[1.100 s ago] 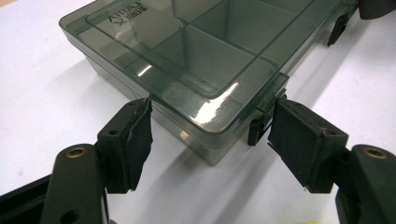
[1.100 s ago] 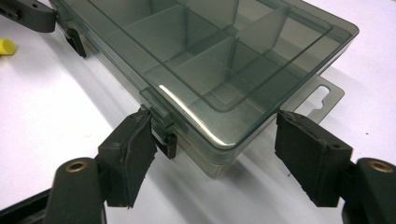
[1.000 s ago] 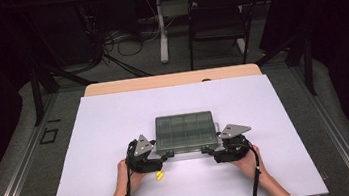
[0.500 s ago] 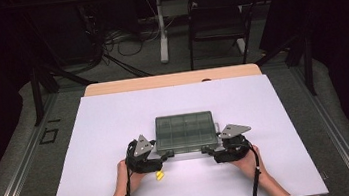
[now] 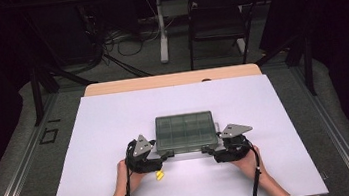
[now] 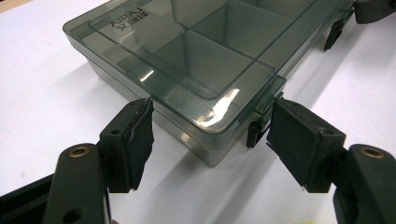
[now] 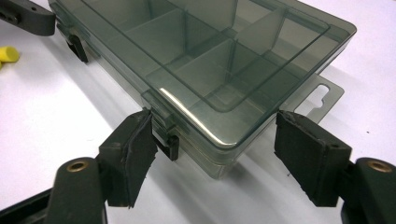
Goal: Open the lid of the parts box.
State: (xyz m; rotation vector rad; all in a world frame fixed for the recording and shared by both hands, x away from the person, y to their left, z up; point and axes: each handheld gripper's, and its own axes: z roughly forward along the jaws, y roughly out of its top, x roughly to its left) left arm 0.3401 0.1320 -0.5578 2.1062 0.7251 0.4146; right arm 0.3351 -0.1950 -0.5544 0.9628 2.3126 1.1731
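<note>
Your left hand-held gripper [image 5: 169, 155] and right hand-held gripper [image 5: 206, 150] each straddle a near corner of the compartment box [image 5: 186, 131], jaws apart, not clamping.

A white sheet [image 5: 116, 135] covers the bench [image 5: 170, 80]. At lower centre of the frame lie a smoky compartment box [image 5: 185, 132] and, just below-left, a yellow bit [image 5: 160, 175].

Lighting's pretty even from overhead on the white table [image 5: 116, 135] while the room behind goes nearly black, the high view's soft and low-res, and up close the smoky box lid [image 6: 201, 60] catches small glare streaks with soft shadows underneath.
</note>
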